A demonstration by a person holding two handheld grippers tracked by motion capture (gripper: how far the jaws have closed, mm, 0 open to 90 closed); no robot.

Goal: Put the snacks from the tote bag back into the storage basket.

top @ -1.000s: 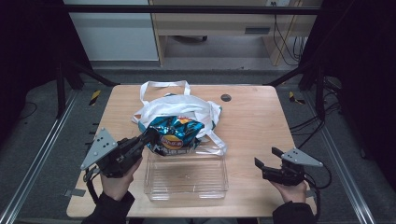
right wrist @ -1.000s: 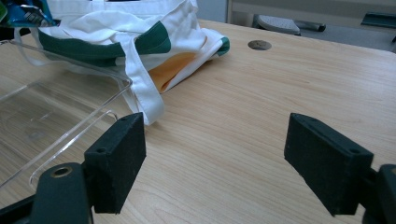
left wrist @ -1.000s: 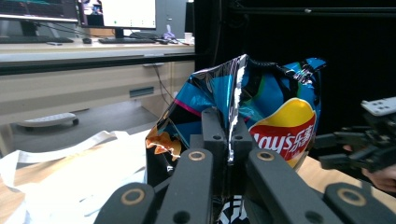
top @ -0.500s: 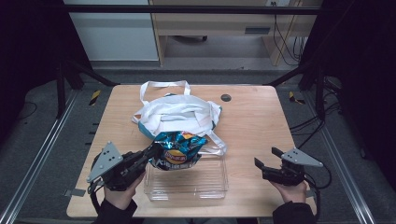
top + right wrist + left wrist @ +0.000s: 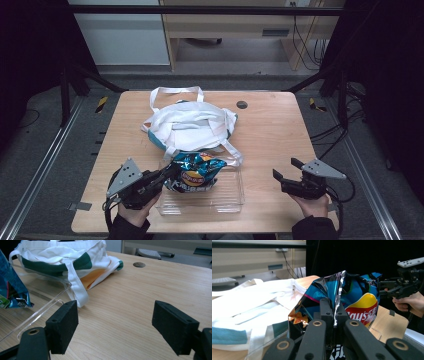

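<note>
A blue foil bag of crisps (image 5: 196,172) hangs over the clear plastic tray (image 5: 227,202) at the table's near edge. My left gripper (image 5: 167,175) is shut on the bag's crimped edge; in the left gripper view the jaws pinch the silver seam of the crisp bag (image 5: 352,297), and my left gripper (image 5: 335,315) points toward the other hand. My right gripper (image 5: 280,176) rests at the front right, jaws wide apart with nothing between them. In the right gripper view my right gripper (image 5: 115,322) faces bare wood, with the crisp bag's corner (image 5: 12,293) at far left.
A white cloth tote bag (image 5: 192,122) with green trim lies crumpled in the middle, one strap draped over the tray's far edge (image 5: 45,277). A round cable hole (image 5: 242,104) sits in the table behind it. Black frame posts flank the table.
My left gripper has carried the crisp bag from beside the tote toward me and down over the tray. The right gripper has stayed put.
</note>
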